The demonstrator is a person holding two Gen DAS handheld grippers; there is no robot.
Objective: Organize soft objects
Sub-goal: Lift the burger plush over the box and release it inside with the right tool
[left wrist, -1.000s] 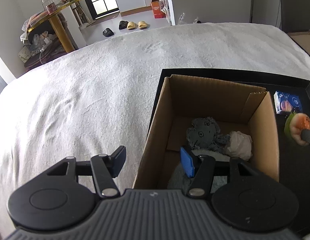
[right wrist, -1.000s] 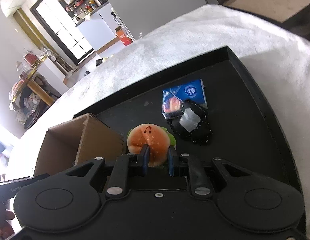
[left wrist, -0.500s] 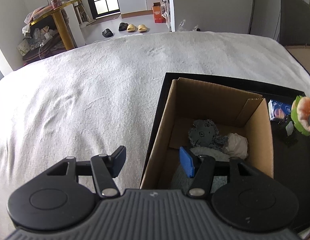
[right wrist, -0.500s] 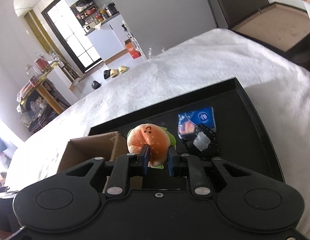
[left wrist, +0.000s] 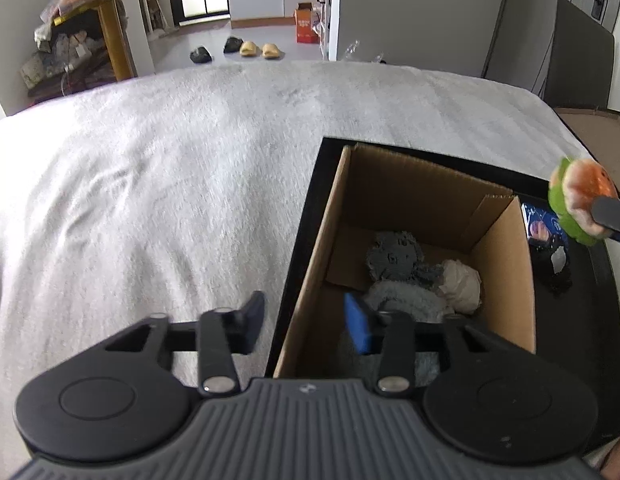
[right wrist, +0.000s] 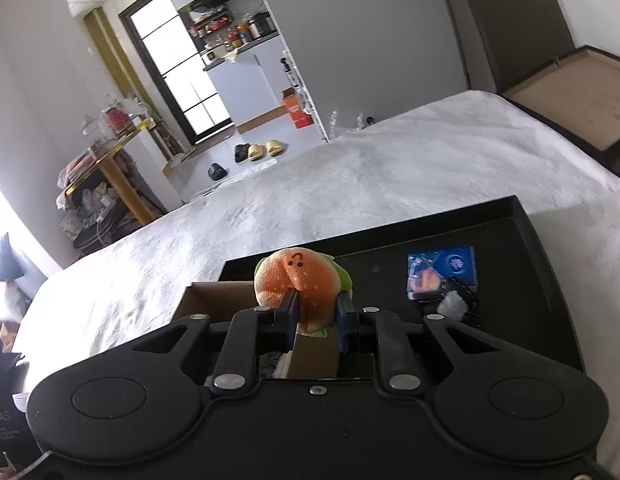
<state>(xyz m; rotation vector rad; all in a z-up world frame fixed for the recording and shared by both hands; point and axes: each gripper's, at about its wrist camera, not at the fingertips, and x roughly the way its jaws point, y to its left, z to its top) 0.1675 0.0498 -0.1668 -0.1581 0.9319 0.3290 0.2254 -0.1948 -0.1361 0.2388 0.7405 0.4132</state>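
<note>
**Plush burger held above the box; left gripper closing on nothing**

Left wrist view. We see the left gripper (left wrist: pixel 304 322) above the near left wall of the cardboard box (left wrist: pixel 506 280), one finger outside it and one over the inside. Its jaws are closing, with only the box wall below the gap and no pad contact. Inside the box lie a grey plush toy (left wrist: pixel 394 258) and a white cloth (left wrist: pixel 462 284) just beside it. The box stands on a black tray (left wrist: pixel 294 264), which rests on a white blanket (left wrist: pixel 150 200). At the right edge, the plush burger (left wrist: pixel 578 200) hangs in the air above the tray, clamped by a dark finger. Slippers (left wrist: pixel 256 49) lie on the floor beyond.

Right wrist view. We see the right gripper (right wrist: pixel 314 320) closed on the plush burger (right wrist: pixel 298 284), pads pressing both sides. The box rim (right wrist: pixel 214 292) sits directly behind and below the burger. To the right, on the tray (right wrist: pixel 550 288), lie a blue packet (right wrist: pixel 450 264) and, touching it, a black pouch (right wrist: pixel 450 300). A yellow-legged table (right wrist: pixel 110 160) stands by the window.
</note>
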